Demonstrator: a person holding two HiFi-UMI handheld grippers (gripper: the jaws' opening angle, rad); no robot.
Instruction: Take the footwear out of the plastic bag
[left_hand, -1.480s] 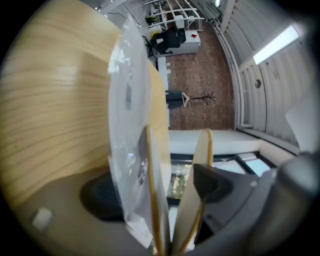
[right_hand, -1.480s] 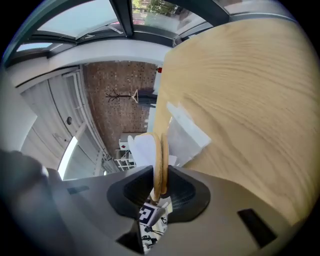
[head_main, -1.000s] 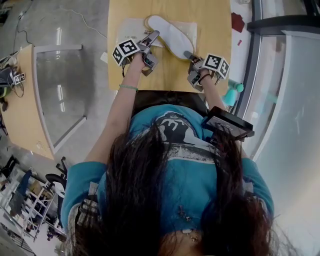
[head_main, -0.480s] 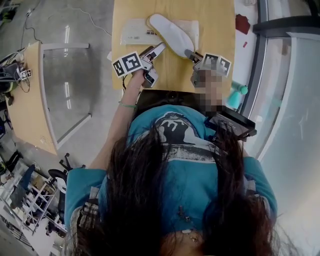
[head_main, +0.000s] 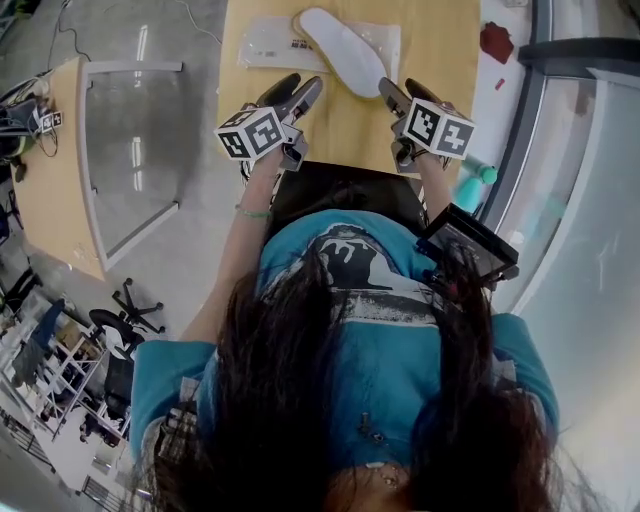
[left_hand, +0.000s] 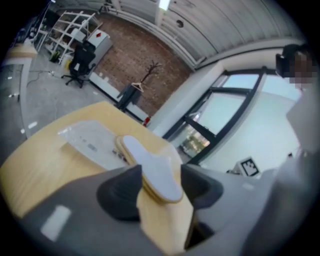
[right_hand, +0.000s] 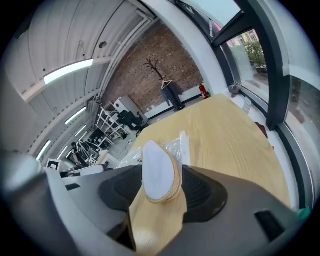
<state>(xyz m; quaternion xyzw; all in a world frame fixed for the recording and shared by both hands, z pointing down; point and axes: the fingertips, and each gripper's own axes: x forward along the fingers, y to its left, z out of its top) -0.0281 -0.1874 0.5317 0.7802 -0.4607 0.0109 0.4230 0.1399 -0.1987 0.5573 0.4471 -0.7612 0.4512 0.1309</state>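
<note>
A white-soled slipper (head_main: 340, 52) lies flat on the wooden table (head_main: 440, 40), its toe end over a flat clear plastic bag (head_main: 268, 45). My left gripper (head_main: 298, 92) hovers short of the bag. Its jaws have just been closing, are still open, and hold nothing. My right gripper (head_main: 405, 92) hovers just short of the slipper's heel, open after its jaws have just been opening, with nothing in them. In the left gripper view, slipper (left_hand: 150, 167) and bag (left_hand: 92, 142) lie beyond the gripper (left_hand: 159, 185). The right gripper view shows the slipper (right_hand: 159, 172) past the gripper (right_hand: 159, 192).
A glass-topped desk (head_main: 130, 150) stands to the left across a strip of floor. A dark red scrap (head_main: 497, 40) and a teal object (head_main: 470, 185) lie right of the table by the window frame. A black device (head_main: 465, 240) sits at the person's right side.
Both grippers have lifted and drawn back from the table while rolling. The right one let go of the slipper's heel and opened; the left one left the bag's edge.
</note>
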